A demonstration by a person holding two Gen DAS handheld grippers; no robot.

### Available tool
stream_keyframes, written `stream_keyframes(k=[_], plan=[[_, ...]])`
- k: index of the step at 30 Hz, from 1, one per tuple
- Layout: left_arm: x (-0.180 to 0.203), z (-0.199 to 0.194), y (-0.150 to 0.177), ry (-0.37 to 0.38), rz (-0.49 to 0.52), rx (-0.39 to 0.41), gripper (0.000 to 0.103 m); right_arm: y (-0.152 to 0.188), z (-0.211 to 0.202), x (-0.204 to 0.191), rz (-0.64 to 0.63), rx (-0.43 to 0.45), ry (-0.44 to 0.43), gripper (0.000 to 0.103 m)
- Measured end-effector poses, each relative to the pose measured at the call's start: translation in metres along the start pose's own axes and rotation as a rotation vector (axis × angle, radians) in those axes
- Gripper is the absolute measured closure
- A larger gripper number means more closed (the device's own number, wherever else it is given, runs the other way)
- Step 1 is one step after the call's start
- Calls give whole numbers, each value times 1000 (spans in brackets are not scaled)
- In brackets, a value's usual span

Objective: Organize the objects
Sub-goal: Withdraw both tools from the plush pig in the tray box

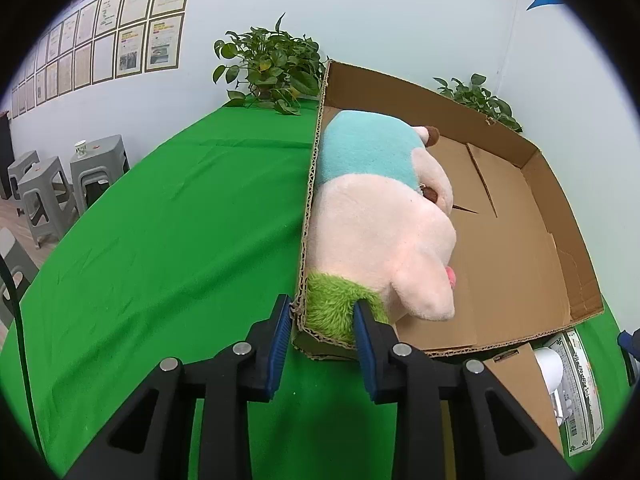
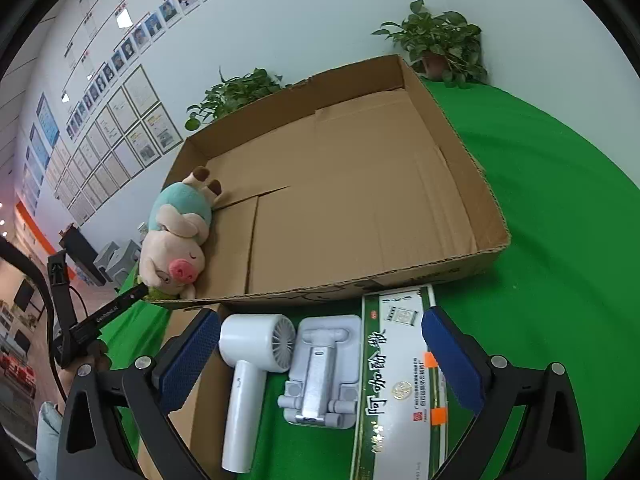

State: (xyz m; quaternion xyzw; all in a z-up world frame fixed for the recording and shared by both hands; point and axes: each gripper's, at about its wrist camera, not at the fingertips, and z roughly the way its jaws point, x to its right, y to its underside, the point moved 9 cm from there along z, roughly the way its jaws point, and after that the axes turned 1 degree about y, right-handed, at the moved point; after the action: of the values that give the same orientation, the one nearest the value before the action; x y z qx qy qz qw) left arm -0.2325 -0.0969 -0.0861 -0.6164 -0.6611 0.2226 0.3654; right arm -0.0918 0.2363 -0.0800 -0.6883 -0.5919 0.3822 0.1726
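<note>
Right wrist view: plush pig (image 2: 176, 248) in cardboard box (image 2: 492, 216) (left gripper (image 1: 322, 320) parted, right gripper (image 2: 320, 348) released)

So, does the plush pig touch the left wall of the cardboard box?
Touching: in the left wrist view the plush pig presses directly against the cardboard box wall, no gap.

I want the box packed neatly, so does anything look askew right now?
Yes. The plush pig lies on its side, jammed against the left wall of the cardboard box, its green tuft at the corner between the left gripper's fingers. Hair dryer, stand and carton remain outside.
</note>
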Motion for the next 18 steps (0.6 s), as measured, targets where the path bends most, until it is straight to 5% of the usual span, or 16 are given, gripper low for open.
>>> stream_keyframes(k=[7, 12, 18], plan=[[5, -10, 3, -28, 52, 0, 66, 11, 4, -17, -90, -21, 14, 1], [20, -39, 3, -18, 81, 50, 30, 18, 11, -28, -138, -25, 30, 1], [49, -78, 5, 35, 134, 117, 22, 25, 14, -37, -162, -25, -4, 1]])
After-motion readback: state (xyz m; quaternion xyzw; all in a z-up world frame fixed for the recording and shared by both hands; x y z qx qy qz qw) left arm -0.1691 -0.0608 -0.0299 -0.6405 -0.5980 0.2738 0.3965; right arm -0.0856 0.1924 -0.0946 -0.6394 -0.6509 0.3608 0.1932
